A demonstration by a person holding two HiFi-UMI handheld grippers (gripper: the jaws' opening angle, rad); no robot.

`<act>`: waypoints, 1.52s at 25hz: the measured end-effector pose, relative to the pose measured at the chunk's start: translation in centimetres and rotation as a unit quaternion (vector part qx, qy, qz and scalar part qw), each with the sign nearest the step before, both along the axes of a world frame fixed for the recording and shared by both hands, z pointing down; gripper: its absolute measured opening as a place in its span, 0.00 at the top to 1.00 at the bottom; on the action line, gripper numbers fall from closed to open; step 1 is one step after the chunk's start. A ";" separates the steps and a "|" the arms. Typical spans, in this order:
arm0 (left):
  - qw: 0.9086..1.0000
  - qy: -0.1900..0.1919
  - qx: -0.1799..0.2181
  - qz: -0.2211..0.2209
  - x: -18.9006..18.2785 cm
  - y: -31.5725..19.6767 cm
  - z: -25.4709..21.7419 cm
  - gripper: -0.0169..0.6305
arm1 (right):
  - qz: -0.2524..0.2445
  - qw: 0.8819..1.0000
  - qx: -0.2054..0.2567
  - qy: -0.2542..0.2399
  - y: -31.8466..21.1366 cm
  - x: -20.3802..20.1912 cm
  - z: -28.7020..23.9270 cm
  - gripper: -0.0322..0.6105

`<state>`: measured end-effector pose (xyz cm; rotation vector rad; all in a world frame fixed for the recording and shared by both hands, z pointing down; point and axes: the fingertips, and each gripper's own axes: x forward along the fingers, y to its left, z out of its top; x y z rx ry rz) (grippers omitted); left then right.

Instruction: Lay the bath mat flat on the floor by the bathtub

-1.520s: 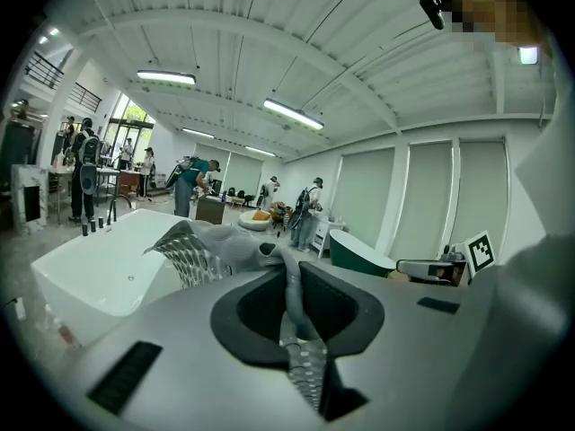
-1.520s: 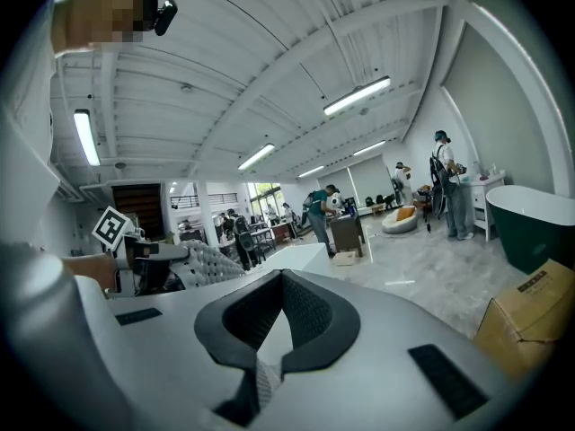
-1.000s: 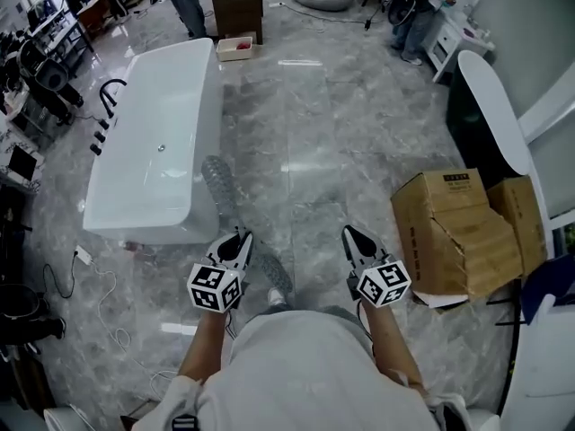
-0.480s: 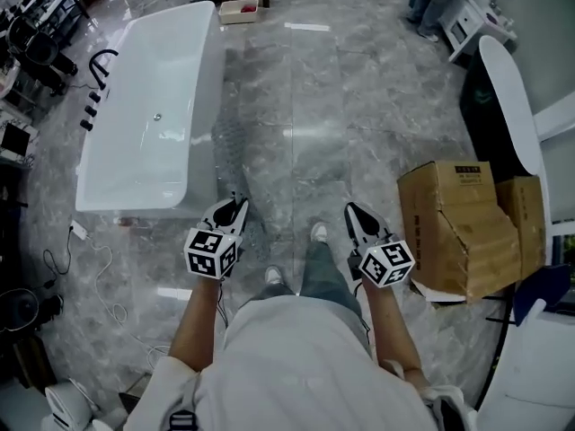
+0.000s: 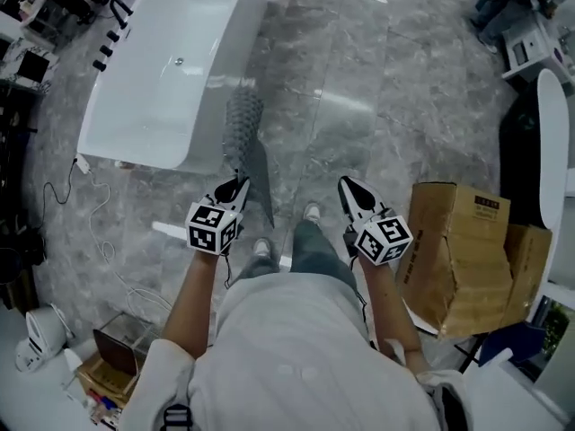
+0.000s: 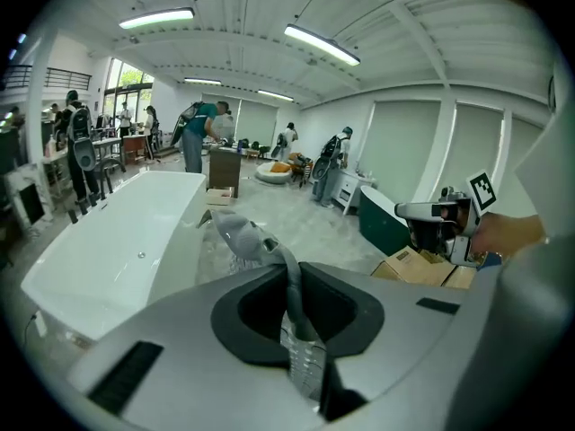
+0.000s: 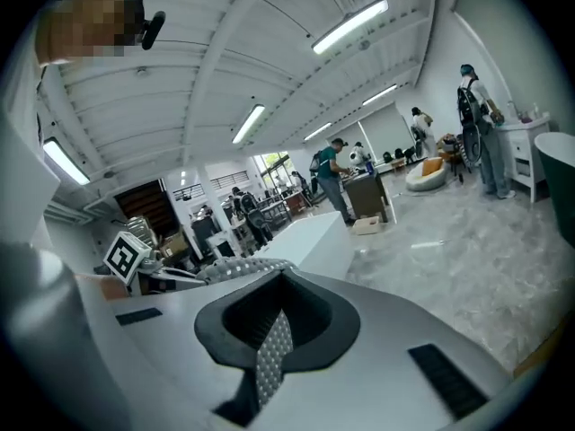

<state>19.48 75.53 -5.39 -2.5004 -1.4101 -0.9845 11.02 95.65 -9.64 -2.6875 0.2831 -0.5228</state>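
Note:
The grey textured bath mat (image 5: pixel 243 122) hangs bunched in the air beside the white bathtub (image 5: pixel 171 70), trailing forward from my left gripper (image 5: pixel 235 187). In the left gripper view a twisted fold of the mat (image 6: pixel 243 236) runs back between the jaws, which are shut on it. My right gripper (image 5: pixel 349 189) is level with the left one, a forearm's length to its right. In the right gripper view a dotted corner of the mat (image 7: pixel 269 353) is pinched between the jaws, and a strip of it leads left toward the left gripper (image 7: pixel 144 272). The bathtub (image 7: pixel 314 232) lies beyond.
Two cardboard boxes (image 5: pixel 458 241) stand on the marble floor to the right, with a long white oval fixture (image 5: pixel 550 151) behind them. Black taps (image 5: pixel 117 16) and loose cables (image 5: pixel 81 232) lie left of the tub. The person's feet (image 5: pixel 310 212) are between the grippers. People stand far off.
The person has stepped toward the tub, so it sits closer. Both grippers have come down and forward, still shut on the mat, and its bunched end now hangs alongside the tub.

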 end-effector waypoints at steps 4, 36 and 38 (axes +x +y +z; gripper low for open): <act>0.999 -0.022 0.014 -0.037 2.3 1.7 3.7 0.91 | -0.035 0.999 0.020 -0.015 1.4 4.0 3.0 0.91; 0.967 -0.093 -0.027 -0.236 14.3 -4.1 35.9 0.91 | -0.106 0.973 0.026 -0.205 -4.1 9.0 32.2 0.91; 0.963 -0.096 -0.023 -0.250 14.0 -6.2 37.7 0.91 | -0.115 0.971 0.026 -0.210 -5.4 9.1 33.4 0.91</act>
